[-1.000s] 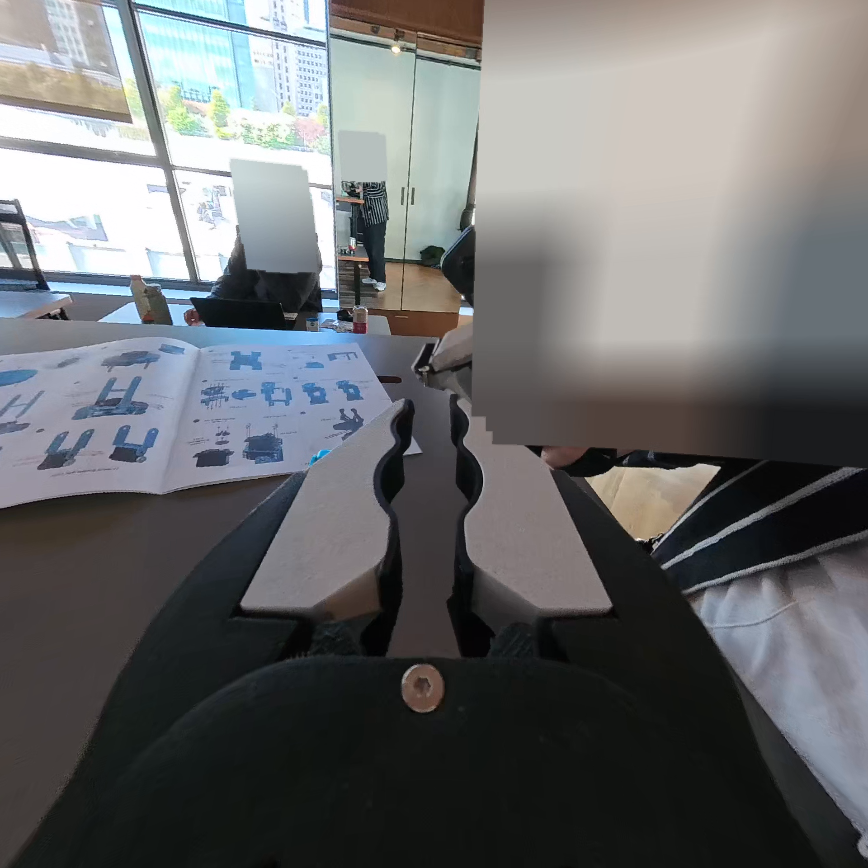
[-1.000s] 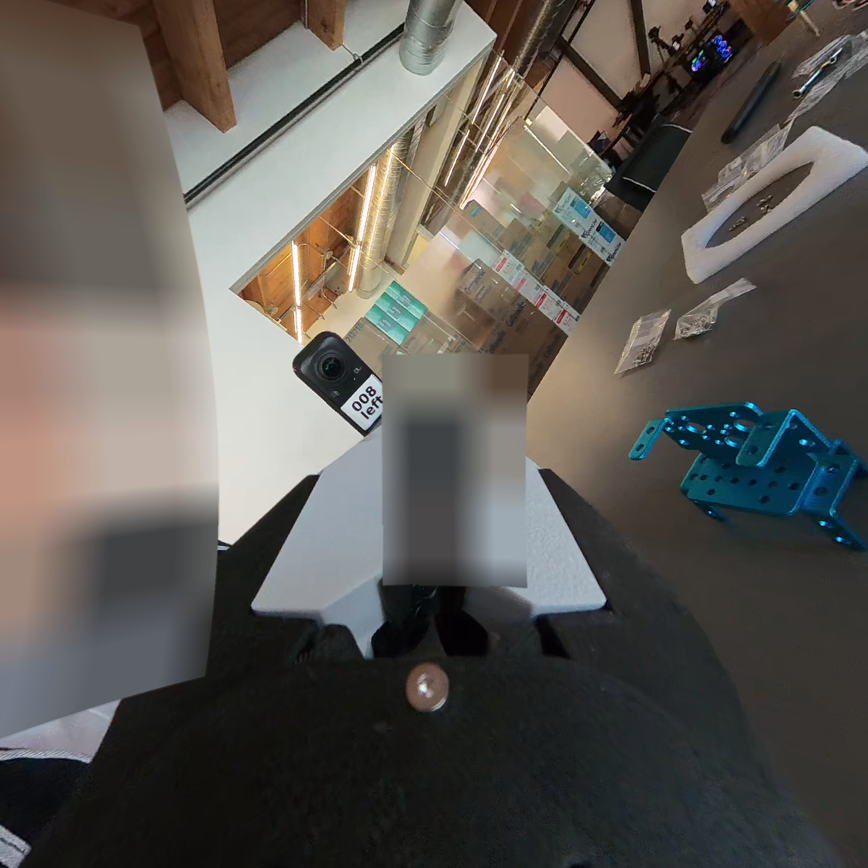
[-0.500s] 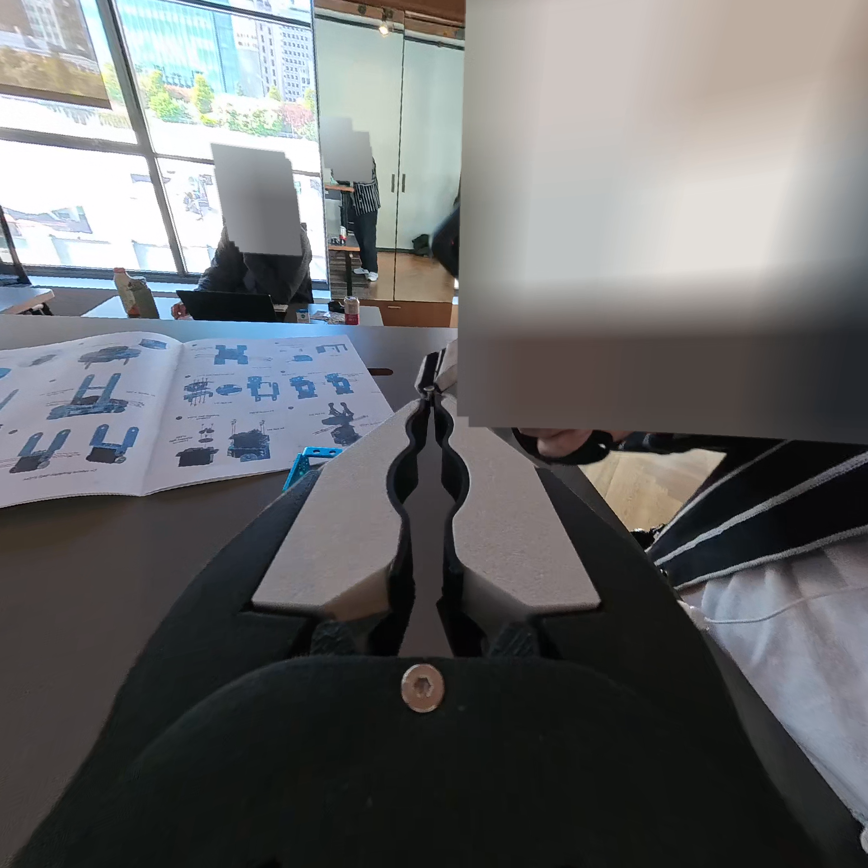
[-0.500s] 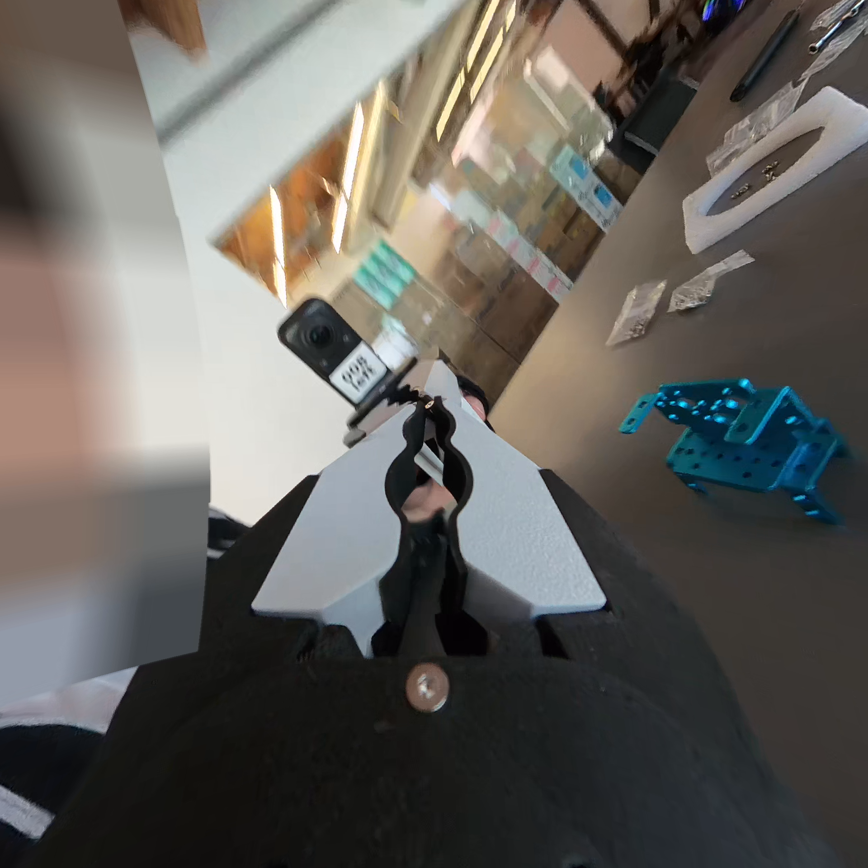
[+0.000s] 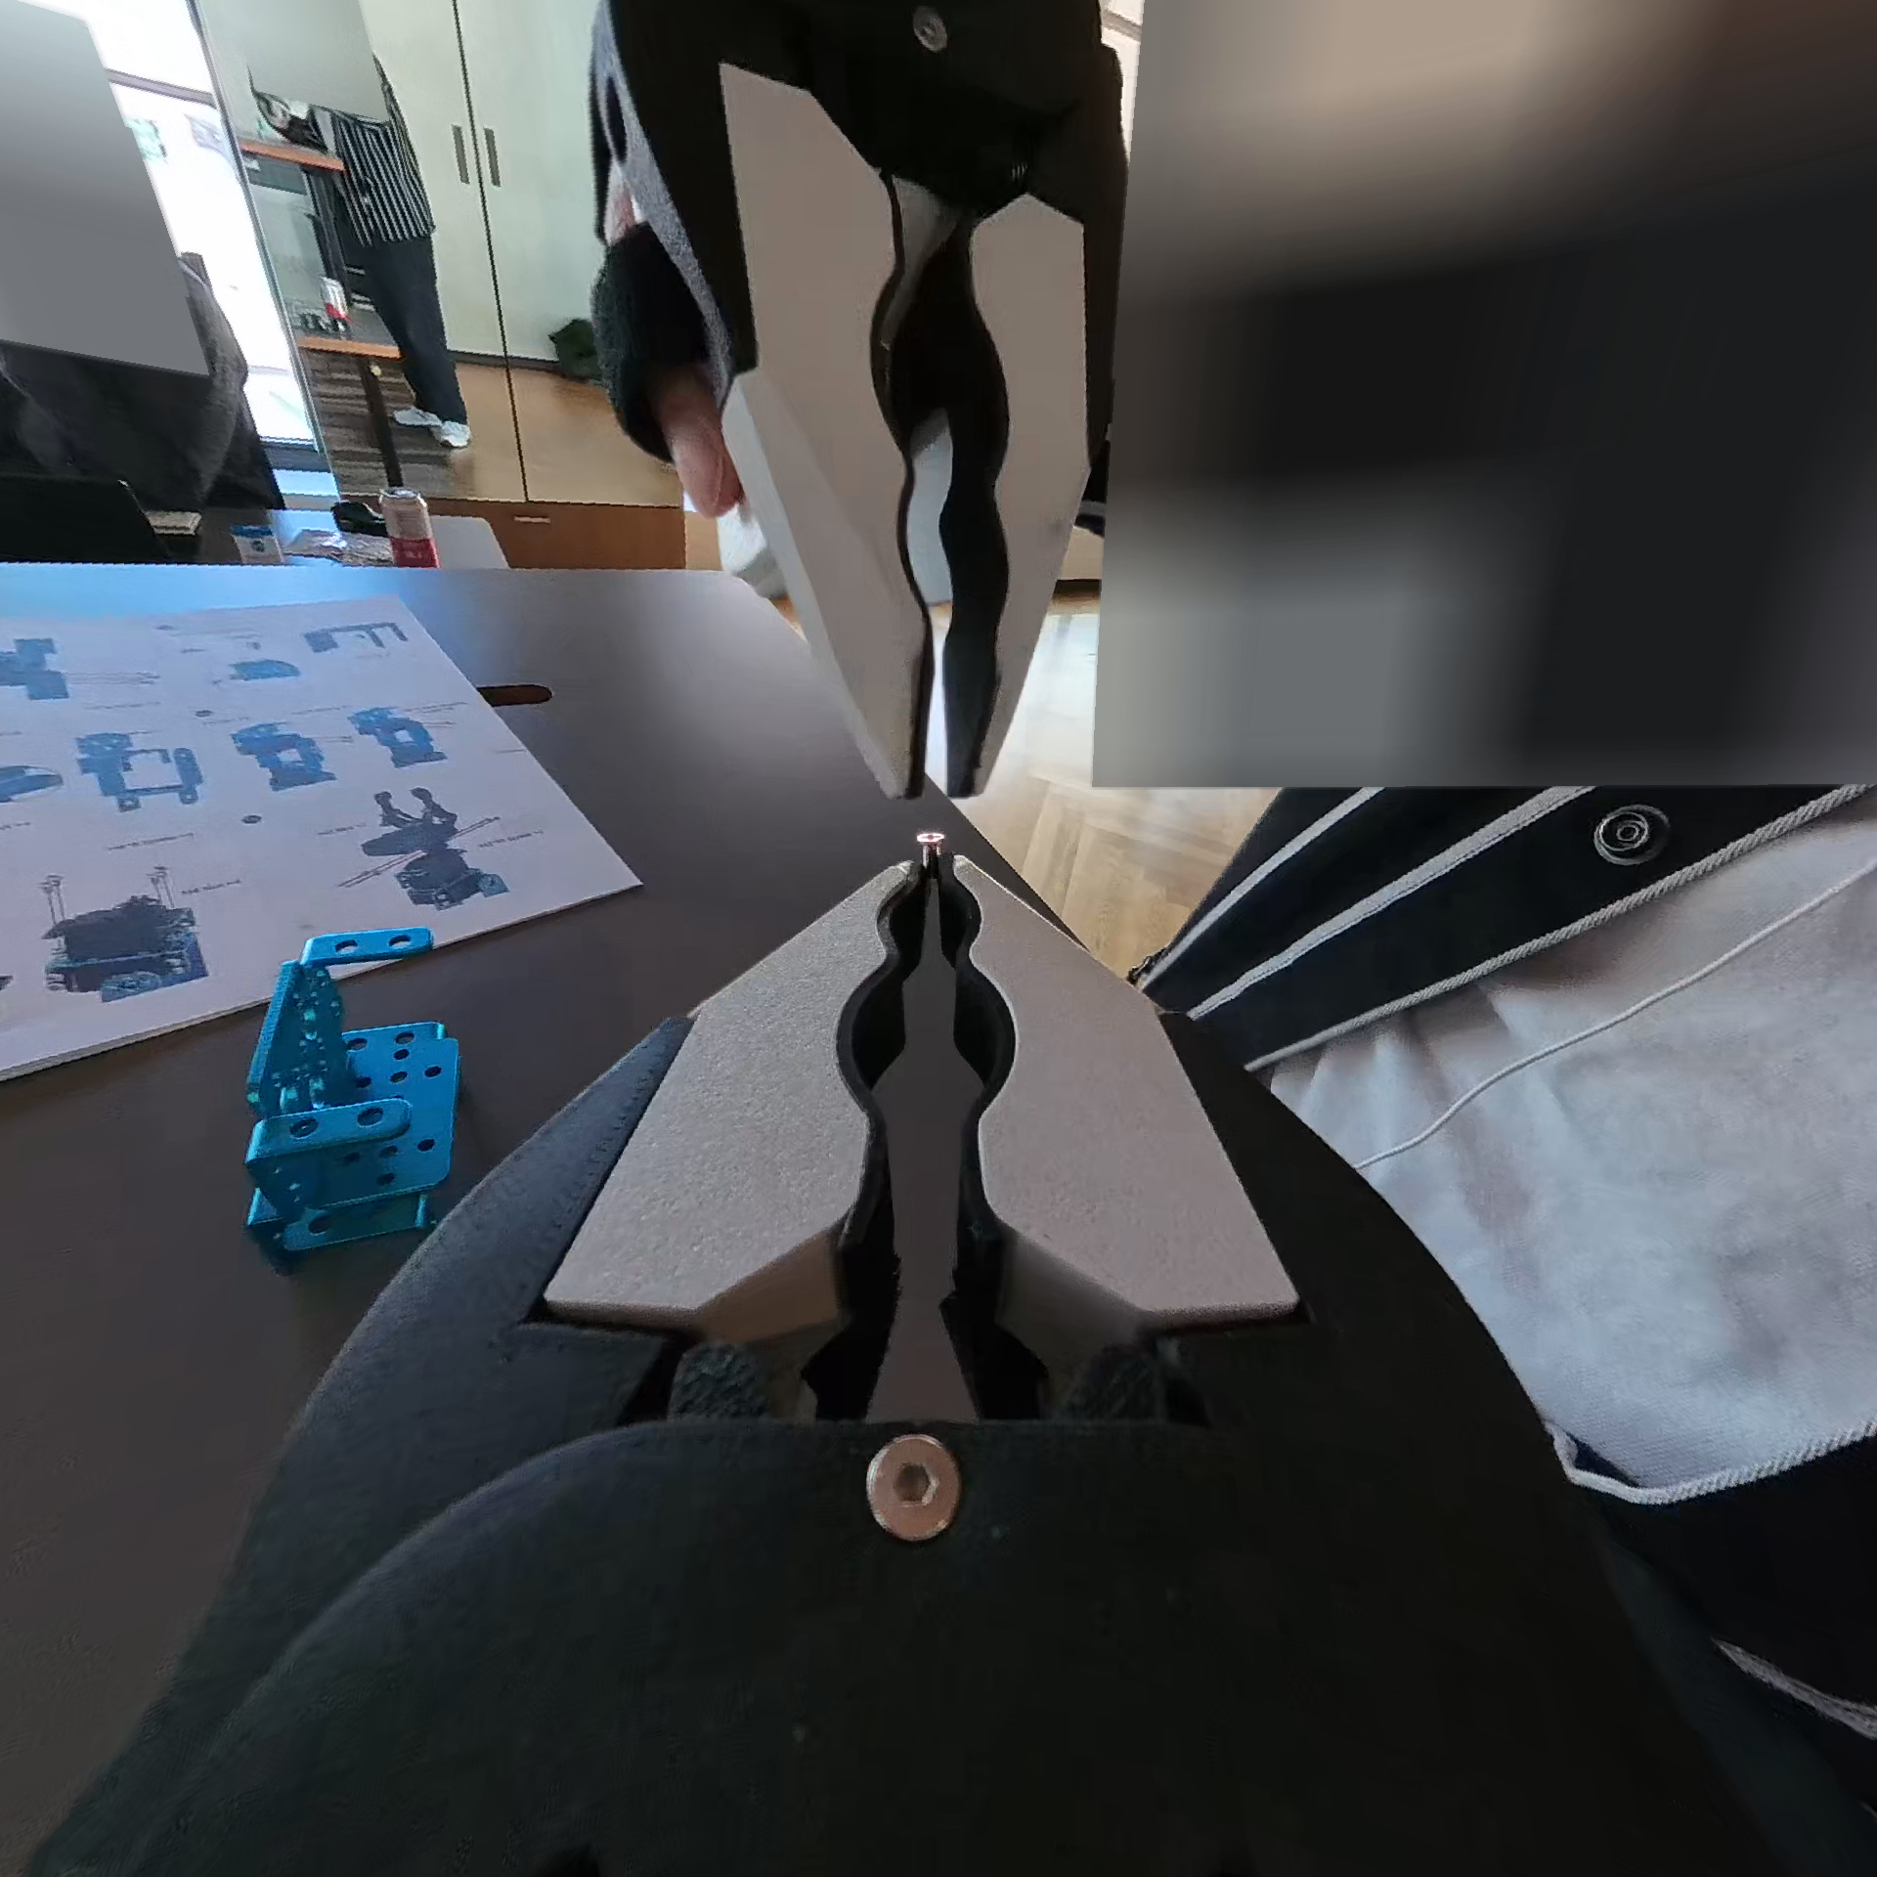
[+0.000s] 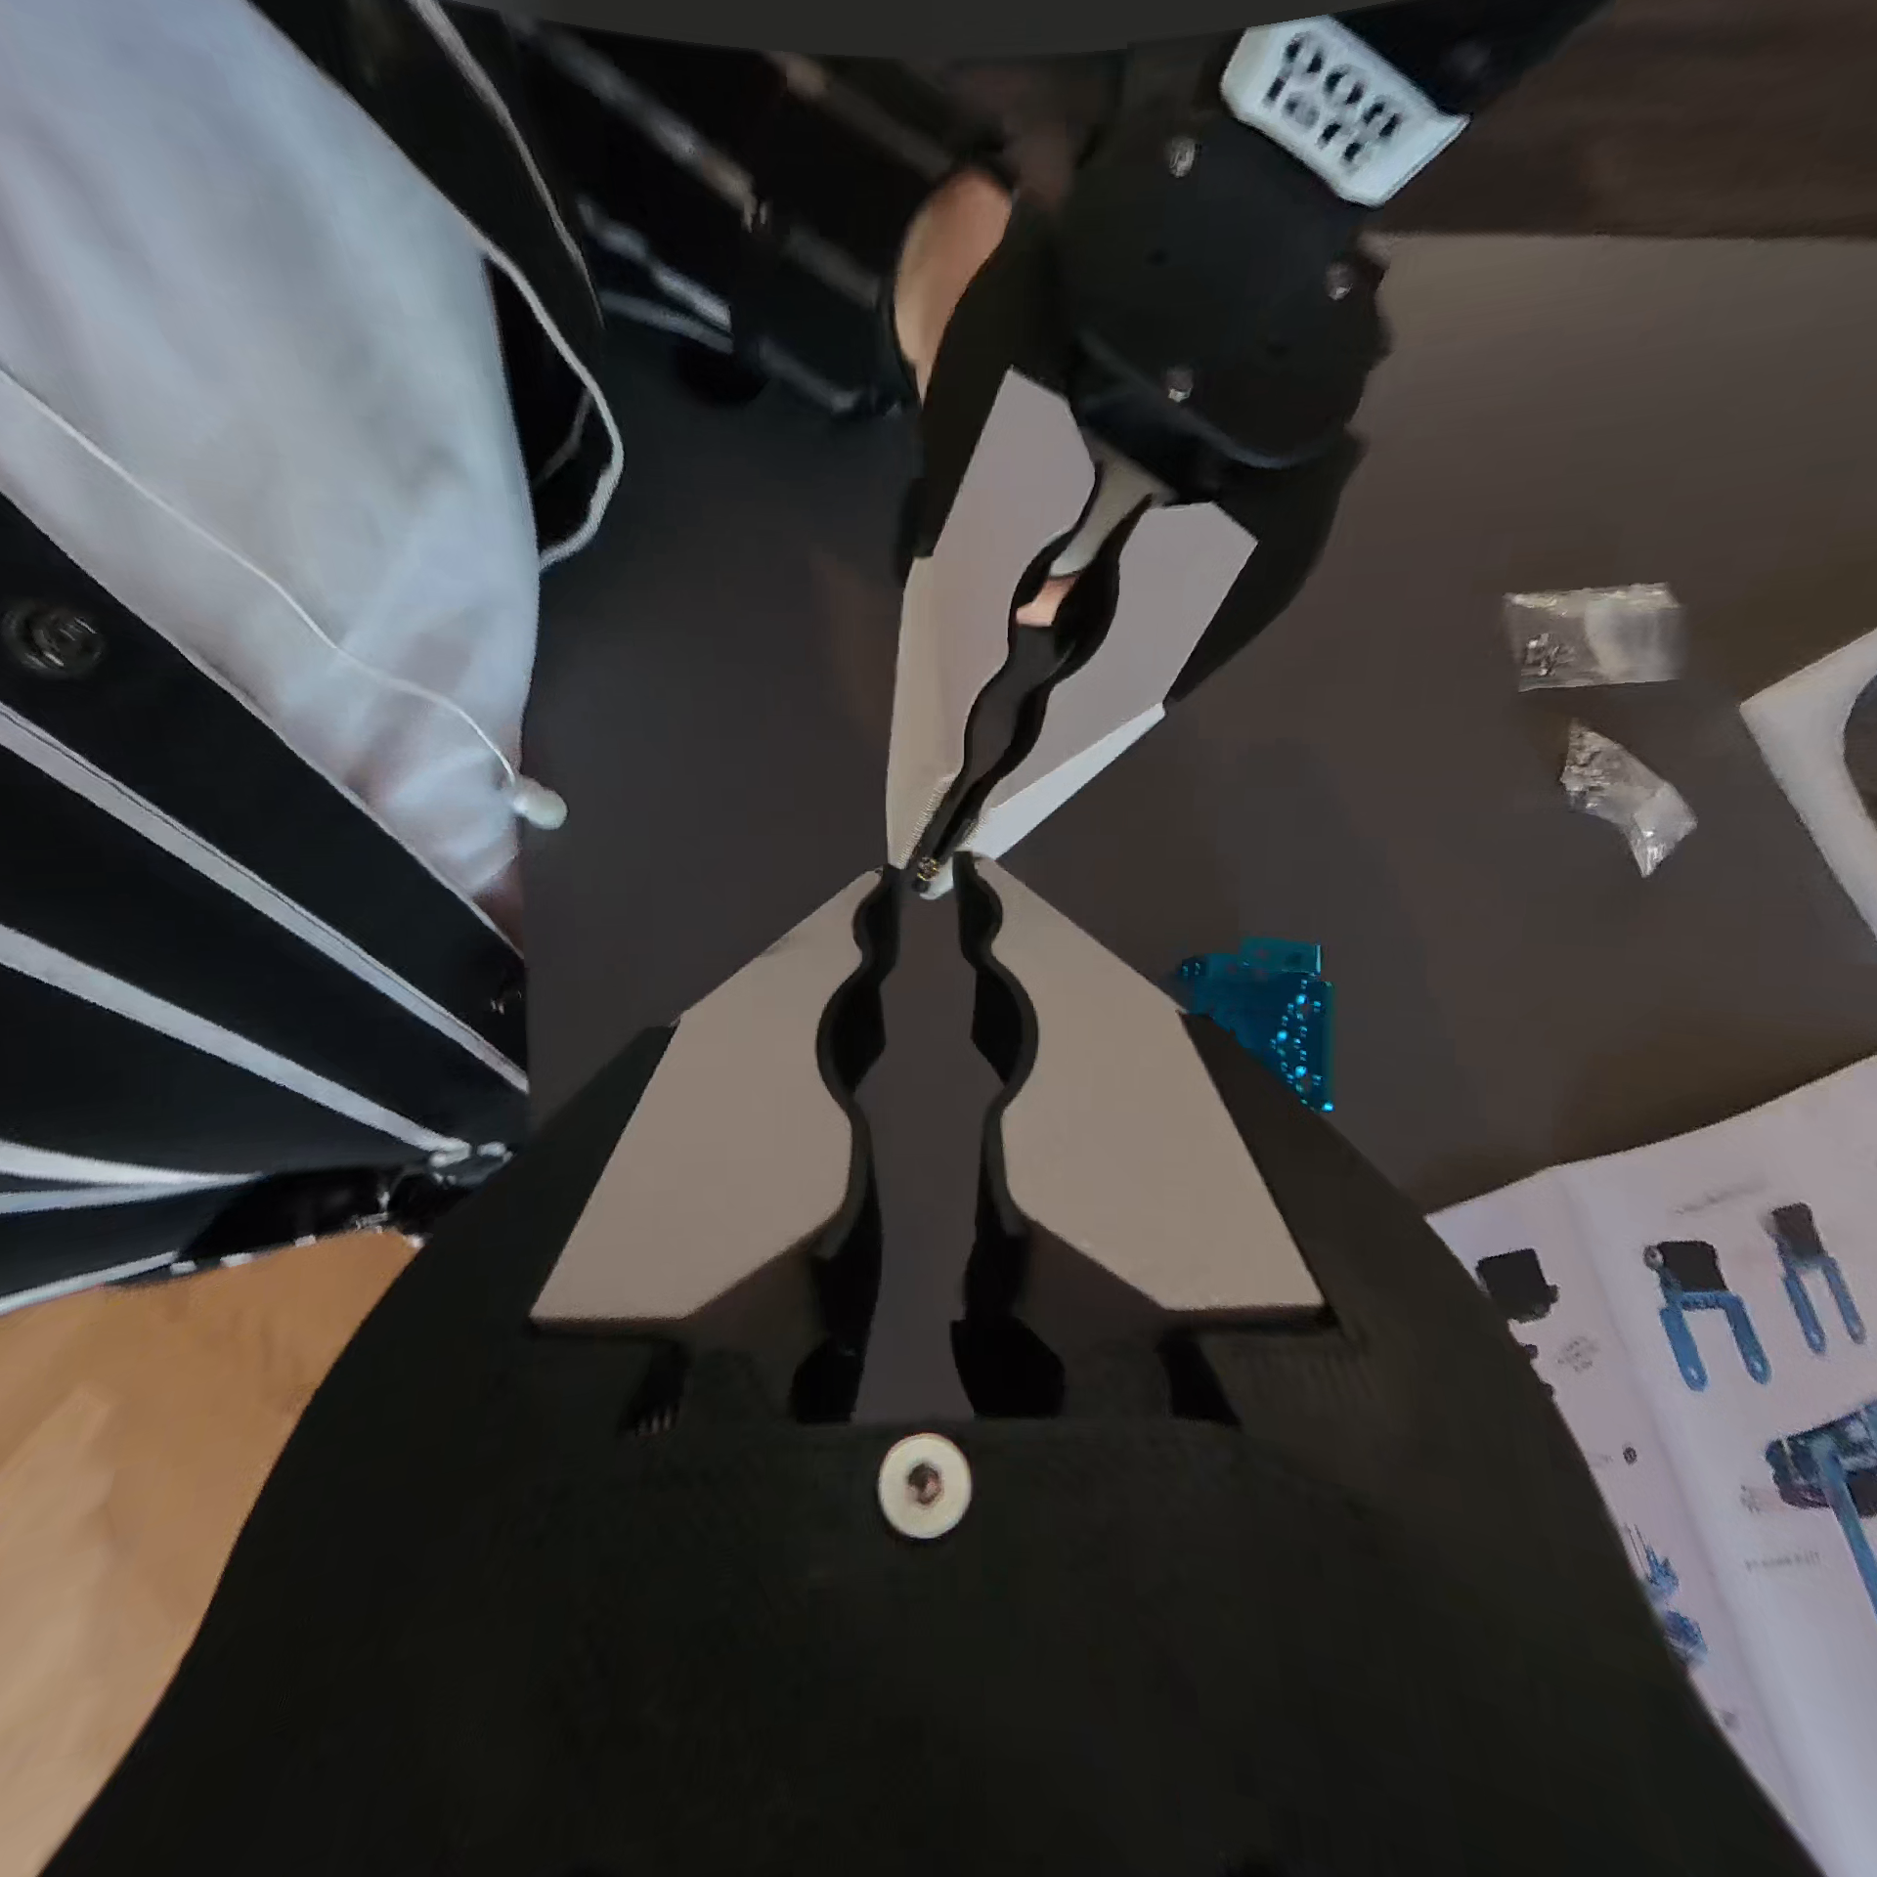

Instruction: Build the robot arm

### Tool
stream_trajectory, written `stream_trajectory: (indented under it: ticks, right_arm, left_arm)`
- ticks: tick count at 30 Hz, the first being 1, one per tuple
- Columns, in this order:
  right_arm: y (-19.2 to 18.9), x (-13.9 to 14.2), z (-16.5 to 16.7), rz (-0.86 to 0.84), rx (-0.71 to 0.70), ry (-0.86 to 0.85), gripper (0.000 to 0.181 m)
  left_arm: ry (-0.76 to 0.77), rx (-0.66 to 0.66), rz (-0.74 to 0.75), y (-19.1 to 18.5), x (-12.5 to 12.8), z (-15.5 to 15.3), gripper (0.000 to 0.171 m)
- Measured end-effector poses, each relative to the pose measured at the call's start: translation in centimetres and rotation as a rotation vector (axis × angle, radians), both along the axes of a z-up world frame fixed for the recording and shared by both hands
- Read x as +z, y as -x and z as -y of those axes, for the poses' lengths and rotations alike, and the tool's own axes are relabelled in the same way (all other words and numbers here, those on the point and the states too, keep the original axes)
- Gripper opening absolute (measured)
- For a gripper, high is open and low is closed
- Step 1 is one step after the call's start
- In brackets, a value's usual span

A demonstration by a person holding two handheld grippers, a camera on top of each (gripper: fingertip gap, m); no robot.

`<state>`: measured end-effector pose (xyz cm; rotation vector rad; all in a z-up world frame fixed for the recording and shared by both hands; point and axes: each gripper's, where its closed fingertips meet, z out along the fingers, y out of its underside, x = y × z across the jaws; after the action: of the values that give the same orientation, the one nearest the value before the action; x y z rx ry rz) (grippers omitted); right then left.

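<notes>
My left gripper (image 5: pixel 929 863) is shut on a small metal screw (image 5: pixel 929 841) that stands up out of its fingertips. My right gripper (image 5: pixel 936 787) hangs point-down just above it, jaws a narrow gap apart, tips close over the screw head. In the right wrist view, my right gripper (image 6: pixel 926 874) meets the left gripper (image 6: pixel 940 848) tip to tip, with the screw (image 6: pixel 926 868) between them. A blue perforated metal bracket assembly (image 5: pixel 345 1097) stands on the dark table (image 5: pixel 152 1371) to the left, and it also shows in the right wrist view (image 6: pixel 1270 1016).
An open assembly manual (image 5: pixel 254 792) lies on the table behind the bracket and shows in the right wrist view (image 6: pixel 1676 1371). Two clear bags of hardware (image 6: pixel 1590 635) (image 6: pixel 1625 792) and a white foam tray (image 6: pixel 1818 772) lie farther off. A person's striped jacket (image 5: pixel 1524 1066) is close by. The grippers are tip to tip, or close to it.
My left gripper closed on the screw. My right gripper, shut half a second ago, has opened slightly and swung over to point down at the left one's tips.
</notes>
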<state>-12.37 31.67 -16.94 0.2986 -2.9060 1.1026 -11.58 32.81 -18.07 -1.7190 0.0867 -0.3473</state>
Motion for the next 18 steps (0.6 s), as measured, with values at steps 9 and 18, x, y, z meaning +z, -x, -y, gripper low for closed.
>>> stream_trajectory:
  ticks: [9, 18]
  right_arm:
    - [-0.4, -1.2, -0.1, 0.015, 0.050, -0.083, 0.006]
    - [-0.7, -1.7, 0.1, 0.013, 0.066, -0.113, 0.005]
  left_arm:
    - [0.020, -0.016, -0.009, -0.3, -0.3, -0.2, 0.001]
    - [0.048, -0.034, -0.023, -0.7, -0.8, -0.3, 0.001]
